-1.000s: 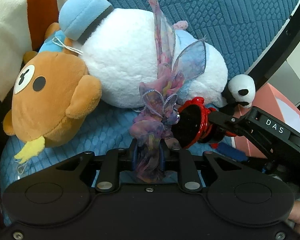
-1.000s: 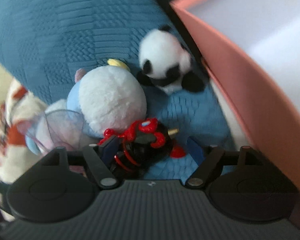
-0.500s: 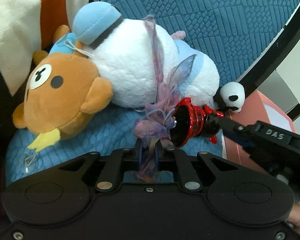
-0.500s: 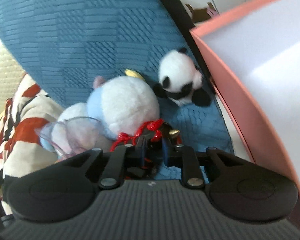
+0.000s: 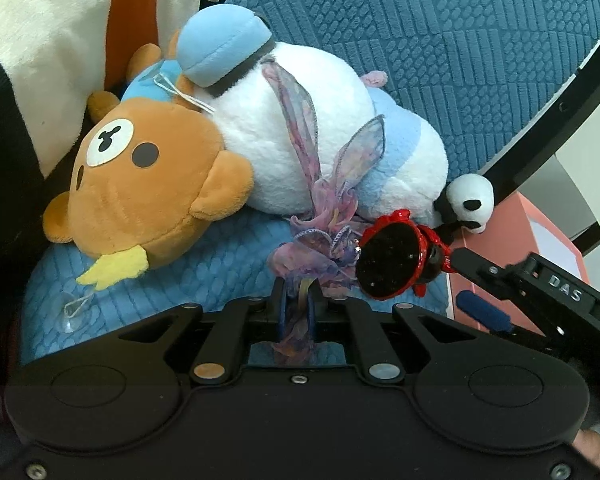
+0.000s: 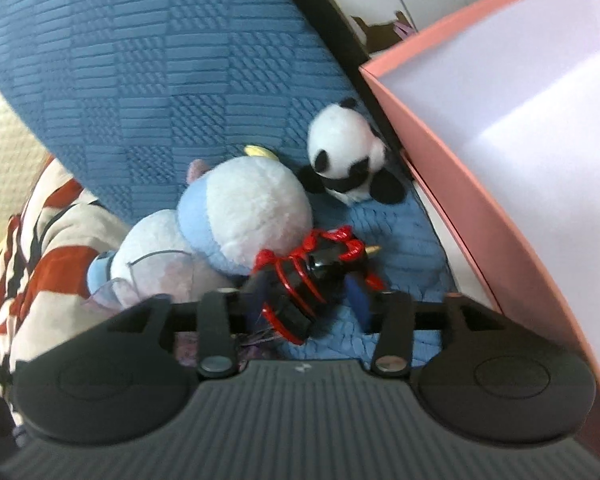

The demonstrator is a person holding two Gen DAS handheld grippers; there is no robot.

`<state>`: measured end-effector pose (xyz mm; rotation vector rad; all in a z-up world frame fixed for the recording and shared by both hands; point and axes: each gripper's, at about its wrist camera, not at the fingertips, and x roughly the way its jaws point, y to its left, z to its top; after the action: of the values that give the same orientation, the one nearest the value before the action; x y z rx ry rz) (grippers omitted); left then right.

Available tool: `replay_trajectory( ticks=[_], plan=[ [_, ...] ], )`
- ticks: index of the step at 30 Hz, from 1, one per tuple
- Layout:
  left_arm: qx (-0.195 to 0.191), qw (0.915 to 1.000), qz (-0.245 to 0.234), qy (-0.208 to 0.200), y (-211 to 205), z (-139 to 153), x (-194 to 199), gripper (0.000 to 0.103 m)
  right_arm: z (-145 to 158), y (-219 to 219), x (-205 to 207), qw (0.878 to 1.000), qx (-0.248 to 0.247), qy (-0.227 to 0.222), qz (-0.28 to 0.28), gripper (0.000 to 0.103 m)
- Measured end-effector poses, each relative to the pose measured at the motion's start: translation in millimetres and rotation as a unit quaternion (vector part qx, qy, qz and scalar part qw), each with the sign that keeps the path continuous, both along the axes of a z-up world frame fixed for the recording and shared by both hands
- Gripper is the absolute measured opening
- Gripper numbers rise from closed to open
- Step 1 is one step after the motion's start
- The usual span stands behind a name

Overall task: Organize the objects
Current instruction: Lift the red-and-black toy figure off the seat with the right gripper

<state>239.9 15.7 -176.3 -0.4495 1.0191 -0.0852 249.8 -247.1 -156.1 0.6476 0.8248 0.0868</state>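
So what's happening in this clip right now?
A person with two handheld grippers is sorting toys on a blue cushioned seat. The left gripper is shut on a sheer purple ribbon. The right gripper stands open around a red-and-black toy. A brown bear plush, a white-and-blue plush and a small panda lie on the seat beside an open pink box.

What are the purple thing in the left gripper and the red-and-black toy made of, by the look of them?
Purple thing: sheer fabric, probably organza ribbon; the white plush shows through it and its edges are stitched. Red-and-black toy: looks like hard glossy plastic, with bright highlights on its red ribs and a speckled dark face. Metal cannot be ruled out.
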Motion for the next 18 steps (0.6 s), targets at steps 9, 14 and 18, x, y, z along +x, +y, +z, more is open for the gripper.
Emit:
replay_trajectory(
  ticks=[9, 14, 18],
  plan=[
    [0.012, 0.9999, -0.008, 0.002, -6, -1, 3, 0.009, -29, -3, 25, 0.995, 0.049, 0.054, -0.065, 0.069],
    [0.013, 0.9999, -0.008, 0.005, -7, -3, 5, 0.009, -37, -2, 34, 0.991, 0.075, 0.069, -0.09, 0.073],
    [0.015, 0.9998, -0.005, 0.009, -5, -5, 6, 0.009, -43, -2, 42, 0.99, 0.066, 0.075, -0.098, 0.073]
  ],
)
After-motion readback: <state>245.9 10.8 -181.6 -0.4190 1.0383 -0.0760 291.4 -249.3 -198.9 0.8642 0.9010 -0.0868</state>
